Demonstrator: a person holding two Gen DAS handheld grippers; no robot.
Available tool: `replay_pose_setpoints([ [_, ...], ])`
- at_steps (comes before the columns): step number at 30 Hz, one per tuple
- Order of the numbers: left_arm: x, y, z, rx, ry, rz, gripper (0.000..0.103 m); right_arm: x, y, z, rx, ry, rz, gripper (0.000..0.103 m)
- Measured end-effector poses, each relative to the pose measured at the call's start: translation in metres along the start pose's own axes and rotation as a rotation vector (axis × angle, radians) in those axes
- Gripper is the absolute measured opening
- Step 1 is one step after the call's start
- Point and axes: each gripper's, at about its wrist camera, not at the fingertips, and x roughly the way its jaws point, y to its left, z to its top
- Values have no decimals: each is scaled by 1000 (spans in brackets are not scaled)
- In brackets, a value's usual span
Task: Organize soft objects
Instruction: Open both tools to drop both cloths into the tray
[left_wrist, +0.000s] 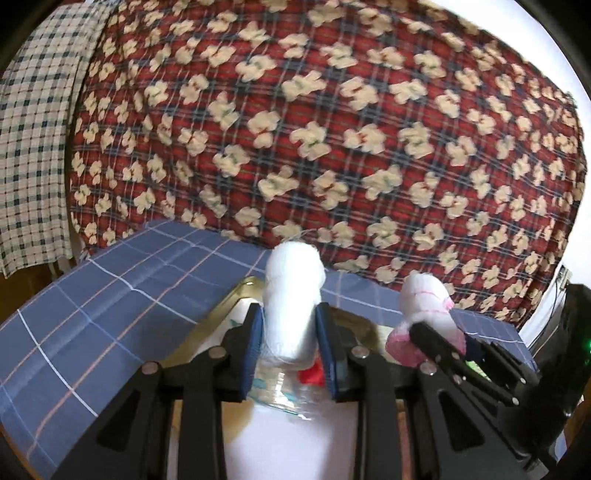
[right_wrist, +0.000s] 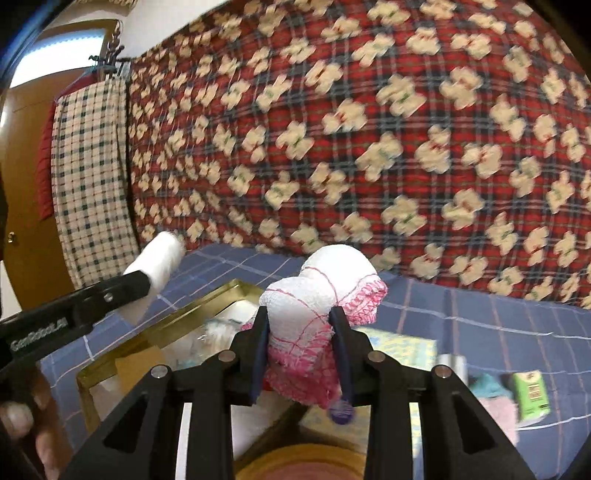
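Black jaws of the left gripper (left_wrist: 290, 341) pinched a white rolled cloth (left_wrist: 291, 302) at mid-length; the right gripper (right_wrist: 301, 354) squeezed a pink-and-white bundle (right_wrist: 317, 306). Both hung above a gold tray (right_wrist: 207, 299) and looked light, soft, compressible. Tray contents were blurred and partly hidden.

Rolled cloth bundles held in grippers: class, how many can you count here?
2. A plain white roll sits clamped in the left gripper; a white-and-pink roll sits clamped in the right gripper. More may lie hidden in the gold box below.
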Motion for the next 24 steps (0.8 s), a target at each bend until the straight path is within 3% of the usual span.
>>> replay_pose_setpoints([
  [10,41,33,8,-23,127,23,28,45,31,3,-73,154,40,36],
  [12,46,36,6,-38,148,8,29,51,33,5,-74,164,56,42],
  [13,48,36,5,-36,156,6,30,52,34,7,-77,167,61,50],
  [15,51,36,4,-24,166,15,37,50,34,9,-77,152,58,55],
  [17,53,40,1,-41,184,5,52,44,33,9,-76,135,64,63],
  [20,48,45,-2,-68,173,-5,67,32,29,7,-75,104,58,67],
  [24,38,42,-6,-76,153,-37,68,9,15,-1,-51,72,63,67],
])
